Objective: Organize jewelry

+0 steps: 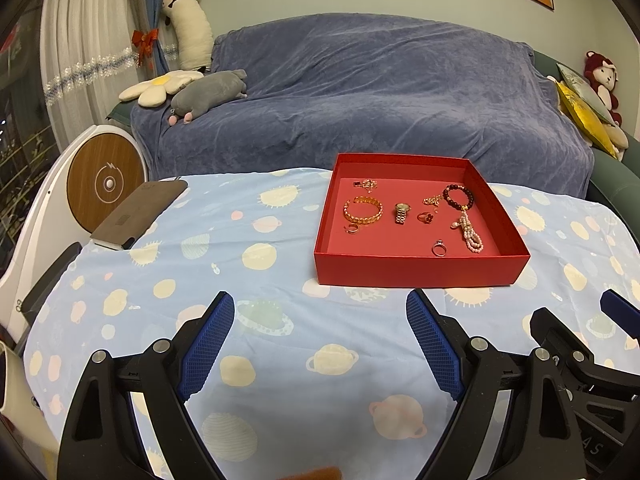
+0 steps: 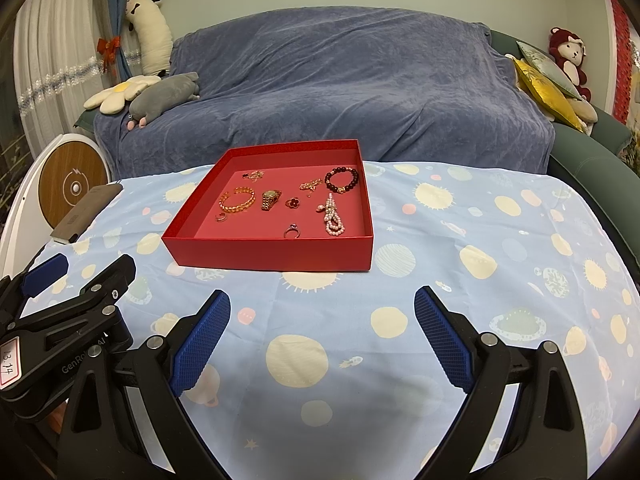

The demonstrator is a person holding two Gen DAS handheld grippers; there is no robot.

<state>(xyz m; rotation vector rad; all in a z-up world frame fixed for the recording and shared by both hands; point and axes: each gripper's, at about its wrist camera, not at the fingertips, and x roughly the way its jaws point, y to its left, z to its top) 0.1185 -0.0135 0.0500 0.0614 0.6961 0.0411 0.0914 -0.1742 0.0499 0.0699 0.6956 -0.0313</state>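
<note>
Left gripper (image 1: pixel 320 344) and right gripper (image 2: pixel 322 340): jaws spread wide, nothing held, both over the table's near edge. Red tray (image 1: pixel 420 270) toward the far edge, open cloth (image 2: pixel 460 280) between. Inside: gold bracelet (image 1: pixel 363 210) left, watch (image 1: pixel 402 213) centre, pearl strand (image 1: pixel 470 234) right, long axis near-to-far. Sofa (image 1: pixel 360 92) behind.

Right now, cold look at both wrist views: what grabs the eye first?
The red box in the middle of the planet-print tablecloth, with jewelry spread on its floor: a gold bangle, a gold watch, a dark bead bracelet and a pearl strand. Next, the open left claw and right claw in the foreground over the cloth, both empty. Behind the table, a sofa under a blue throw.
</note>
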